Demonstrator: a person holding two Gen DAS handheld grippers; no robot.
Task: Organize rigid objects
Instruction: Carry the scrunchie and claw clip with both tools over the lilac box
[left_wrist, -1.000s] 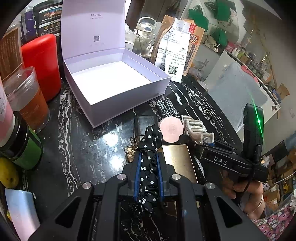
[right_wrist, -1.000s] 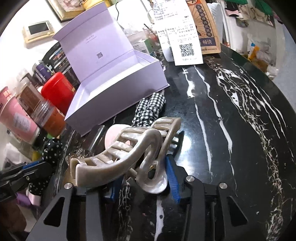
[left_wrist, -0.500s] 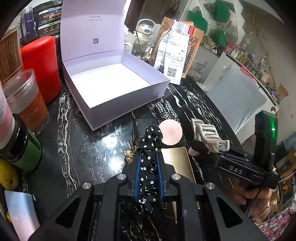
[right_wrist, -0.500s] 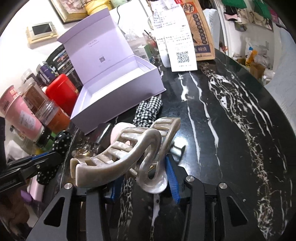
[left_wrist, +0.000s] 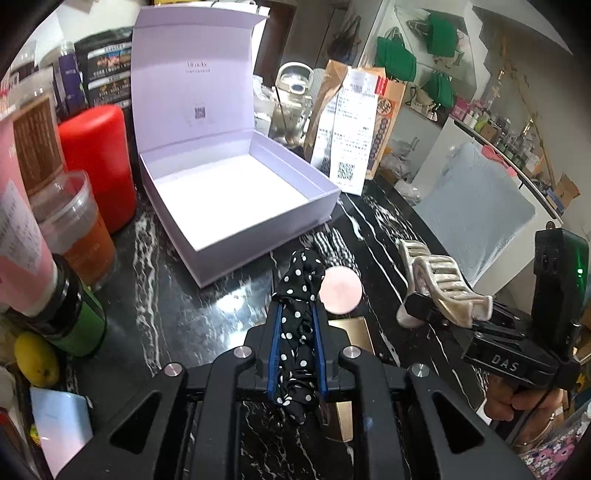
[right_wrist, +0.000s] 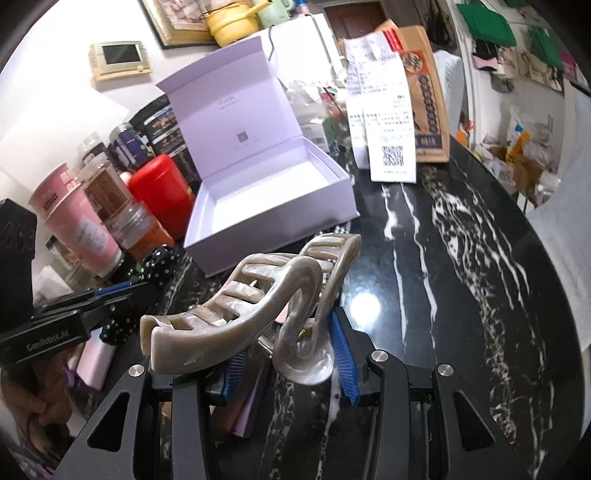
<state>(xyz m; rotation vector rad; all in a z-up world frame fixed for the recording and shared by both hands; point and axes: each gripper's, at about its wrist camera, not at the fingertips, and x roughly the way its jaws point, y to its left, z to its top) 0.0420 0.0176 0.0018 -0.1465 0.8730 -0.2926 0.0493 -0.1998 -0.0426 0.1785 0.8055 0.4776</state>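
My left gripper (left_wrist: 297, 314) is shut on a black polka-dot scrunchie (left_wrist: 299, 332) and holds it above the black marble table. My right gripper (right_wrist: 284, 354) is shut on a beige marbled claw hair clip (right_wrist: 240, 306), lifted off the table; the clip also shows in the left wrist view (left_wrist: 439, 280). An open, empty lilac box (left_wrist: 236, 195) with its lid upright stands ahead on the table, also in the right wrist view (right_wrist: 273, 199). A pink round compact (left_wrist: 340, 291), a checkered scrunchie (left_wrist: 338, 247) and a gold case (left_wrist: 351, 336) lie below the grippers.
A red canister (left_wrist: 98, 166), cups and jars (left_wrist: 74, 229) crowd the left. A paper bag with a receipt (left_wrist: 351, 133) stands behind the box. A glass jar (left_wrist: 291, 99) is at the back. The round table edge (right_wrist: 546, 280) curves at the right.
Both grippers have risen and drawn back with their objects. The right gripper with the hair clip has lifted off the table and moved right, away from the compact.
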